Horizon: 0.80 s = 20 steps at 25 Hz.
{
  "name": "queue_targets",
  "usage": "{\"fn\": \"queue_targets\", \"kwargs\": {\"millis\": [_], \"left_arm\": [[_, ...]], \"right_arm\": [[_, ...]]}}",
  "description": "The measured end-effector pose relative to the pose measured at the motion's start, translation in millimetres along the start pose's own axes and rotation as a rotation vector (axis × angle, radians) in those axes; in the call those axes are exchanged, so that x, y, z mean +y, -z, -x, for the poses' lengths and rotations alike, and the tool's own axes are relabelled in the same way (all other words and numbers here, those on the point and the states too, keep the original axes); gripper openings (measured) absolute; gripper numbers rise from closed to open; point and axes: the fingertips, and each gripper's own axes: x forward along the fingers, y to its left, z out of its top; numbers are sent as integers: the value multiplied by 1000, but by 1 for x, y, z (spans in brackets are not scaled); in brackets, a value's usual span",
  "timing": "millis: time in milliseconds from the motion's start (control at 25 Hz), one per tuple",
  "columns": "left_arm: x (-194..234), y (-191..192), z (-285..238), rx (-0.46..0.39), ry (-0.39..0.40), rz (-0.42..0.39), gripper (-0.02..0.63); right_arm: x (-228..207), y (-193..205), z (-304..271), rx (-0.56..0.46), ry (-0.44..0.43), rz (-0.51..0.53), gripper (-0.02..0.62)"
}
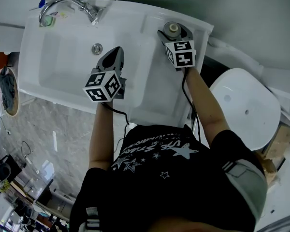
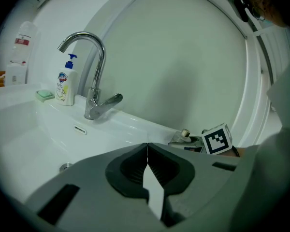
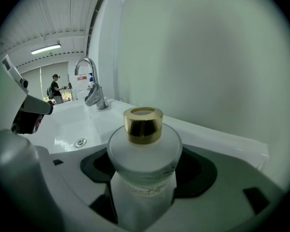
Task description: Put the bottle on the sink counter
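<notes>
While the right claw (image 1: 175,32) clamps the bottle (image 3: 143,151) at the worktop (image 1: 152,88), release is seemingly not yet done. The left claw (image 2: 147,146) sits closed, empty.

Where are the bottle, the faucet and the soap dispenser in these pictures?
bottle (image 3: 143,127), right gripper view, on its gold cap.
faucet (image 2: 93,105), left gripper view, on its upright base.
soap dispenser (image 2: 65,88), left gripper view, on its body.

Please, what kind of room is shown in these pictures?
Most likely a bathroom. There is a white sink with a chrome faucet, a hand-soap pump bottle standing beside the faucet, and what looks like a closed toilet next to the sink.
</notes>
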Motion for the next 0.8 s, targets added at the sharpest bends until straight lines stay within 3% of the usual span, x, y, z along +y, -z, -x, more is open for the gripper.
{"fn": "queue_targets", "kwargs": {"millis": [800], "left_arm": [[-3, 4, 19, -11, -13, 7, 9]], "right_arm": [[2, 2, 4, 1, 15, -44, 333]]}}
